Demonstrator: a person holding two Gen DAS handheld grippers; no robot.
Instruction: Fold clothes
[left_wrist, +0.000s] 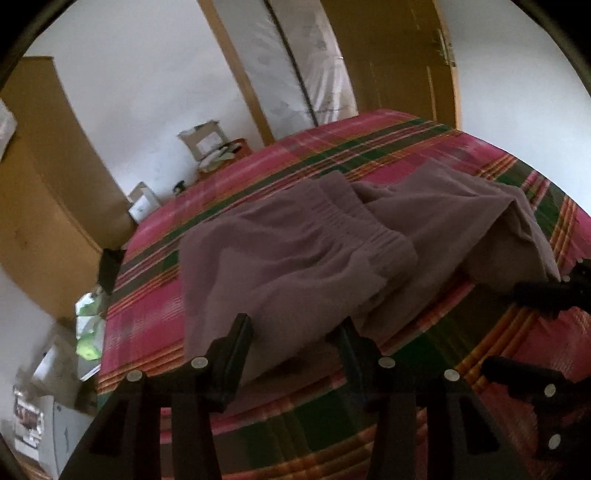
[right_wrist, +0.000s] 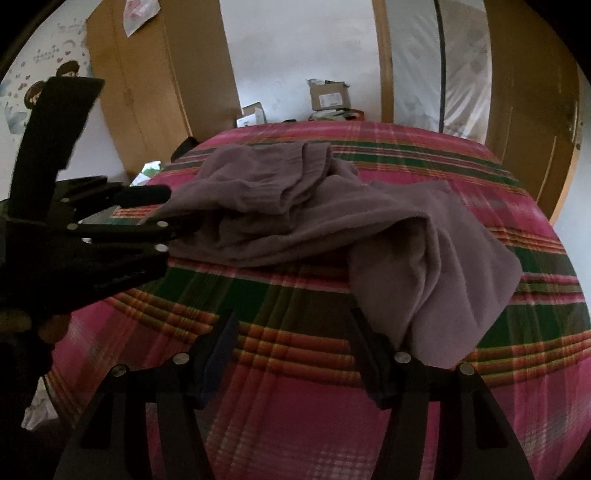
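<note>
Mauve trousers (left_wrist: 295, 254) are lying rumpled across the plaid bedspread (left_wrist: 369, 147), waistband bunched on one side, one leg trailing toward the near edge. Left gripper (left_wrist: 295, 332) is hovering at the near hem, fingers apart with cloth just between them but not pinched; right gripper (right_wrist: 291, 332) is standing wide over bare bedspread, its right finger just beside the trailing leg, holding nothing. Judging the step as mid-fold regrasp: next move likely calls for both pinching near edges and drawing the cloth flat.

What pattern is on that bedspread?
Plaid bedspread: pink with green and orange stripes, clearest in the right wrist view.
</note>
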